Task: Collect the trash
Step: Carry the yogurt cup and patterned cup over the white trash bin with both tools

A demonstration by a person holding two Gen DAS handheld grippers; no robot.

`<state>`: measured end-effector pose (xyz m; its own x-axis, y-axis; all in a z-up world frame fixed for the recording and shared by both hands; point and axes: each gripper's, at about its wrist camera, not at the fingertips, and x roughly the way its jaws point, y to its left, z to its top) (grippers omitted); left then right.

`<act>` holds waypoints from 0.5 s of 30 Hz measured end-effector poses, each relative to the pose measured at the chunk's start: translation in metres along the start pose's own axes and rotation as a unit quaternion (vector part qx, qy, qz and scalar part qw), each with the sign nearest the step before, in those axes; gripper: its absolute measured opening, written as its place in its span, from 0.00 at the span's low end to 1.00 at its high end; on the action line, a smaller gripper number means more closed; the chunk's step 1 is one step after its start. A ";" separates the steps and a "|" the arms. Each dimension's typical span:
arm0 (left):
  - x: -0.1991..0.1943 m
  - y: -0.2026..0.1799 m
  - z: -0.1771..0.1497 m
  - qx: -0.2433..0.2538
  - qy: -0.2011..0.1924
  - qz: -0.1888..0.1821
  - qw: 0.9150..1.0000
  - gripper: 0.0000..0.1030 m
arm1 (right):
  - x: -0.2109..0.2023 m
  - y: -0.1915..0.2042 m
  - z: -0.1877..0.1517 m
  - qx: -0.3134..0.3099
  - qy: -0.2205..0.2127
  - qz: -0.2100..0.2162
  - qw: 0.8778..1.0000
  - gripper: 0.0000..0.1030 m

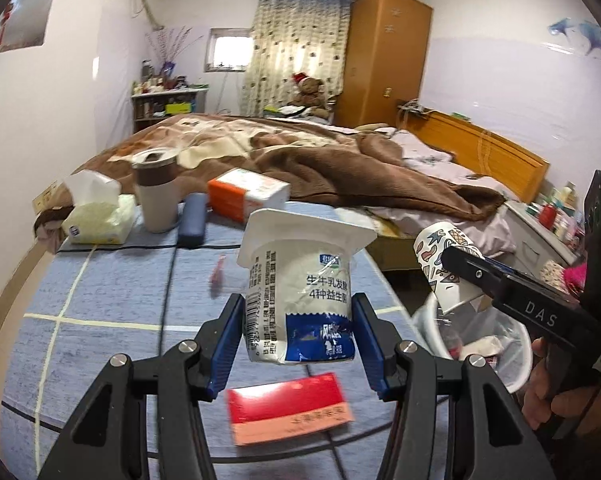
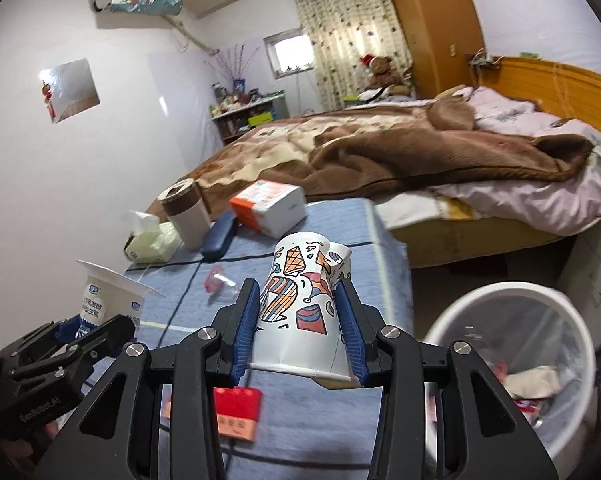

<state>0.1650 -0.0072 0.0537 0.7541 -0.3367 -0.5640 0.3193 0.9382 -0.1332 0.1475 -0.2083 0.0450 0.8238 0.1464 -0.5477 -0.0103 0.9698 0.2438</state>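
Two grippers above a blue-clothed table (image 1: 100,280), each loaded. The left gripper (image 1: 298,324) pinches one yogurt cup (image 1: 300,288) between its blue pads, which press the cup's lower sides; the cup stands nearly upright, its long axis across the fingers, its square rim uppermost and tipped slightly left. The right gripper (image 2: 300,320) is clamped on one patterned paper cup (image 2: 300,304), held mouth toward the wrist and base pointing away; the far end is crushed, so the long axis runs roughly along the fingers.

The bin (image 2: 500,300), a single white pail lined with clear plastic and already holding scraps, lies right of and below the right gripper, beside the table's edge. From the left gripper it lies farther right, beyond the right gripper and the paper cup. The right hand is therefore the nearer of the two; its likely move is a short carry rightward over the rim, then release. The left would probably follow across the same gap.

Left on the table, by count: one red packet (image 1: 288,412) under the left gripper, one small pink wrapper (image 2: 216,280) ahead of both. Behind these stand one tumbler (image 1: 156,196), one tissue pack (image 1: 100,220), one dark case (image 1: 194,220) and one orange-and-white box (image 1: 248,196), likely not trash.
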 end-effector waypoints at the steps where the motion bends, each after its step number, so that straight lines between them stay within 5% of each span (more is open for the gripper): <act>1: -0.001 -0.005 -0.001 0.002 -0.002 -0.002 1.000 0.54 | -0.004 -0.004 -0.001 0.000 -0.004 -0.007 1.000 0.40; 15: 0.010 -0.093 -0.009 0.054 0.003 -0.070 0.996 0.54 | -0.052 -0.069 -0.019 0.041 -0.035 -0.084 0.995 0.40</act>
<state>0.1378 -0.0970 0.0525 0.6940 -0.4633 -0.5511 0.4813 0.8678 -0.1235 0.0944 -0.2795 0.0410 0.8474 -0.0336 -0.5299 0.1751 0.9598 0.2193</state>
